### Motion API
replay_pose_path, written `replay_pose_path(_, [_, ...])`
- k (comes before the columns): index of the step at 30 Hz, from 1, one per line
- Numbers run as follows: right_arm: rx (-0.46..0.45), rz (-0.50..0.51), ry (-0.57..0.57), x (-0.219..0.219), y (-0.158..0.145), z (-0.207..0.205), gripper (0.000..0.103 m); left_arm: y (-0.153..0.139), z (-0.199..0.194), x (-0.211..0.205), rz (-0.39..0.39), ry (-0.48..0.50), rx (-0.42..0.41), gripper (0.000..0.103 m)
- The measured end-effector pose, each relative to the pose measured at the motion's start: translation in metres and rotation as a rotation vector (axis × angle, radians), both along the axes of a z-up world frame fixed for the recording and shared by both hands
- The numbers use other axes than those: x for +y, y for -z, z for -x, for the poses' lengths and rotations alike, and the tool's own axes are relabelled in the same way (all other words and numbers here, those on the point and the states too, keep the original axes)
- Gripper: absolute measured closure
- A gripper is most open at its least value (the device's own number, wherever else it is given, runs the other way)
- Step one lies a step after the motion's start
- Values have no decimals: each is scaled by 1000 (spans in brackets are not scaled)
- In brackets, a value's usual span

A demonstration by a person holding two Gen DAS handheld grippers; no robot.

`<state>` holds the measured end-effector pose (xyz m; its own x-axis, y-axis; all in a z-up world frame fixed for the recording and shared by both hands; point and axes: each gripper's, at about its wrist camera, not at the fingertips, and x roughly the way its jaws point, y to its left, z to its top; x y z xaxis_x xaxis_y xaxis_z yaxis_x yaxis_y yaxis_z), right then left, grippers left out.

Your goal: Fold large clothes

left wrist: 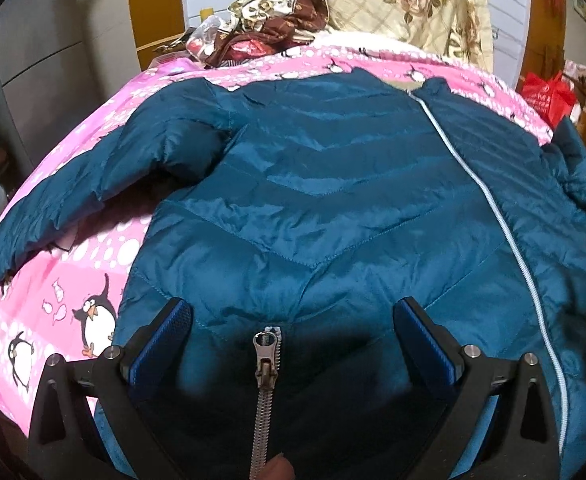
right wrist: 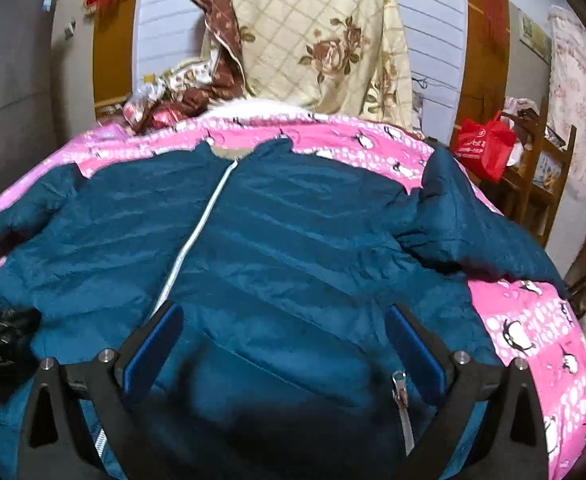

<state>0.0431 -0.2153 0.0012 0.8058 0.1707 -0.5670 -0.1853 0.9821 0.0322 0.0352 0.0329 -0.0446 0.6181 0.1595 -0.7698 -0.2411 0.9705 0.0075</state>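
- A teal jacket (left wrist: pixel 333 184) lies spread flat, front up, on my pink blanket (left wrist: pixel 93 264) (the one printed with penguins), collar toward 12 o'clock and hem toward me at 6.
- My left gripper (left wrist: pixel 293 312) hovers over the hem, jaws spread wide, nothing between the blue pads (left wrist: pixel 161 344); only jacket fabric shows in the gap.
- Between those fingers, at 6 o'clock in the left view, a metal pocket zipper (left wrist: pixel 267 360) runs down toward me, its pull at the top end.
- A pale front zipper (left wrist: pixel 493 208) runs from the collar at 1 o'clock down to the hem at 5 o'clock in that view.
- The sleeve (left wrist: pixel 73 196) on that side stretches out toward 8 o'clock, resting on the blanket.
- My right gripper (right wrist: pixel 285 324) is also released, fingers well apart above the lower half of the jacket, gripping nothing.
- In the right view a second pocket zipper (right wrist: pixel 401 396) sits just beside the finger at 4 o'clock.
- The other sleeve (right wrist: pixel 473 232) bends out toward 3 o'clock.
- Beyond the collar, at 12 o'clock, a cream flowered quilt (right wrist: pixel 325 40) is heaped against the wall, and a red bag (right wrist: pixel 485 144) sits at 2 o'clock.
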Motion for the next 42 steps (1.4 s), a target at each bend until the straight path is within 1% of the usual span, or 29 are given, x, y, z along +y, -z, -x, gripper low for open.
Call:
replay_pose_path(2, [22, 6, -3, -2, 2, 0, 1, 4, -2, 0, -3, -1, 15, 39])
replay_pose_path(5, [107, 11, -22, -2, 16, -7, 1, 7, -3, -1, -6, -2, 29, 39])
replay_pose_path(7, [165, 15, -28, -2, 23, -12, 1, 9, -3, -1, 2, -3, 36, 39])
replay_pose_path(9, [204, 24, -32, -2, 30, -17, 1, 11, -3, 1, 17, -3, 38, 39])
replay_pose_path(14, [244, 40, -31, 1, 41, -23, 0, 14, -2, 4, 42, 2, 31, 38])
replay_pose_path(16, [260, 43, -33, 3, 45, -25, 0, 14, -2, 3, 38, 3, 28, 38])
replay_pose_path(20, [292, 22, -40, -2, 48, -31, 0, 14, -1, 4, 41, 7, 17, 38])
replay_pose_path(28, [288, 9, -44, -3, 47, -34, 0, 12, 7, 6, 50, 5, -8, 39])
replay_pose_path(30, [283, 10, -43, -4, 47, -33, 0, 11, 9, 8, 65, 8, -21, 39])
replay_pose_path(32, [281, 12, -40, -4, 46, -30, 0, 6, 13, 13, 111, 21, -49, 40])
replay_pose_path(33, [280, 14, -34, -4, 45, -28, 0, 0, 14, 18, 152, 37, -75, 40])
replay_pose_path(34, [277, 16, -30, -5, 44, -26, 0, -5, 16, 23, 175, 44, -96, 41])
replay_pose_path(35, [275, 18, -27, -5, 44, -24, 0, -16, 20, 33, 179, 28, -136, 43])
replay_pose_path(38, [266, 33, -23, -3, 43, -21, 0, -43, 31, 66, 195, -14, -228, 43])
replay_pose_path(40, [264, 36, -25, -3, 44, -21, 0, -57, 39, 101, 207, -65, -260, 43])
replay_pose_path(42, [266, 28, -29, -4, 44, -22, 0, -61, 49, 140, 232, -139, -274, 43])
